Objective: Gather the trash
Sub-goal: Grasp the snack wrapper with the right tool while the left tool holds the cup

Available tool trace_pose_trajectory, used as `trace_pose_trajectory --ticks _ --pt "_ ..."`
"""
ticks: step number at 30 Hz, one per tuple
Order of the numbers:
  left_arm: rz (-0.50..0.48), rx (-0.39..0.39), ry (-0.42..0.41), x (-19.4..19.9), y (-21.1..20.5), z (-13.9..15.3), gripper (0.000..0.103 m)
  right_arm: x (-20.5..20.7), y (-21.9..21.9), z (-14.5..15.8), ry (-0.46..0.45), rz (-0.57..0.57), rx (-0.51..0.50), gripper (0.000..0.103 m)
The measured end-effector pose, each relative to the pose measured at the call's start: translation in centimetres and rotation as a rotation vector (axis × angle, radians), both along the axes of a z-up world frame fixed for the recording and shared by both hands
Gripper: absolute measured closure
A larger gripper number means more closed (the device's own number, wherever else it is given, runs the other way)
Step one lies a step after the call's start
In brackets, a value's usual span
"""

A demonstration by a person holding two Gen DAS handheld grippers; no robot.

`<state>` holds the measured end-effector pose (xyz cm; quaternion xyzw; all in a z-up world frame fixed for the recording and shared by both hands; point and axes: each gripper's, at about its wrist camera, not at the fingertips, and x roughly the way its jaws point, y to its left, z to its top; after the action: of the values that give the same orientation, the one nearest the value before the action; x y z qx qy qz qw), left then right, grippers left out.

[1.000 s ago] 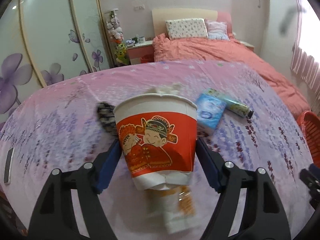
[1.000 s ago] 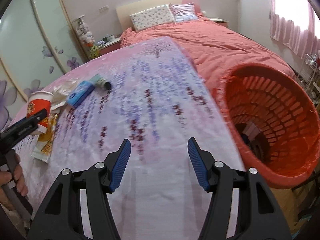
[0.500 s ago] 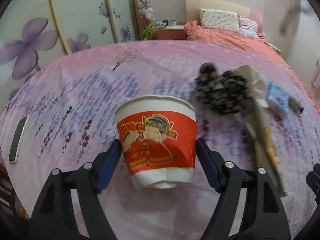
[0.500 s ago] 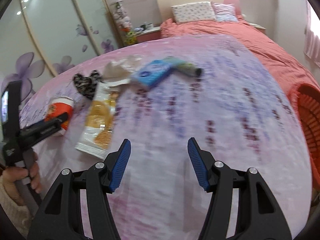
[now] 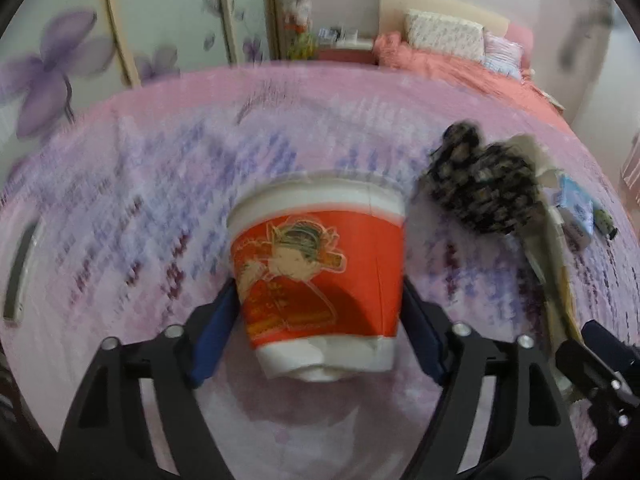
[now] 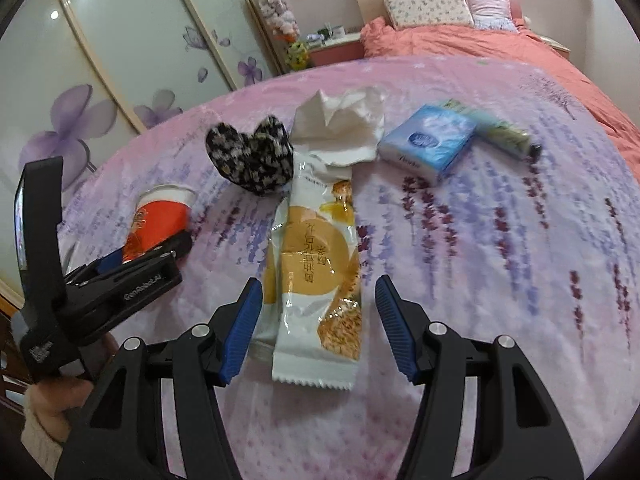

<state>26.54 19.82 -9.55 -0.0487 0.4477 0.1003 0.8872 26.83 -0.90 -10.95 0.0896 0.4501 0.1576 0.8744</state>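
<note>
A red-and-white paper cup (image 5: 316, 280) with a cartoon print sits upright between the blue pads of my left gripper (image 5: 318, 304), which is shut on its sides just above the lilac bedspread (image 5: 160, 208). The right wrist view shows the same cup (image 6: 160, 224) in the left gripper (image 6: 152, 248) at the left. My right gripper (image 6: 318, 292) is open and hangs over a white and yellow snack wrapper (image 6: 316, 264) lying flat on the spread; its pads do not touch the wrapper. A crumpled white tissue (image 6: 344, 128) lies beyond the wrapper.
A black-and-white patterned heart-shaped thing (image 6: 252, 160), a blue tissue pack (image 6: 428, 144) and a green tube (image 6: 508, 136) lie further back. A phone (image 5: 20, 272) rests at the spread's left edge. A hand (image 6: 60, 400) grips the left tool. Behind is a coral-covered bed (image 6: 480, 40).
The right gripper swung left, away from the red basket, and now hangs over the snack wrapper. The left gripper carried the cup leftwards, off the wrapper and beside the patterned thing.
</note>
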Motion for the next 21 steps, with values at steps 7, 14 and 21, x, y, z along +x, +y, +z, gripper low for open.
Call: trace_pose_trajectory --ticks 7,14,21 --pt "0.004 0.0 0.002 0.1 0.3 -0.1 0.029 -1.1 -0.4 0.0 -0.058 0.019 -0.132 0.068" --pt "0.004 0.0 0.002 0.1 0.3 -0.1 0.029 -2.7 -6.5 0.0 -0.054 -0.092 -0.172 0.069" --pt "0.004 0.0 0.002 0.1 0.3 -0.1 0.029 -1.6 -12.7 -0.2 -0.022 -0.282 -0.184 0.067"
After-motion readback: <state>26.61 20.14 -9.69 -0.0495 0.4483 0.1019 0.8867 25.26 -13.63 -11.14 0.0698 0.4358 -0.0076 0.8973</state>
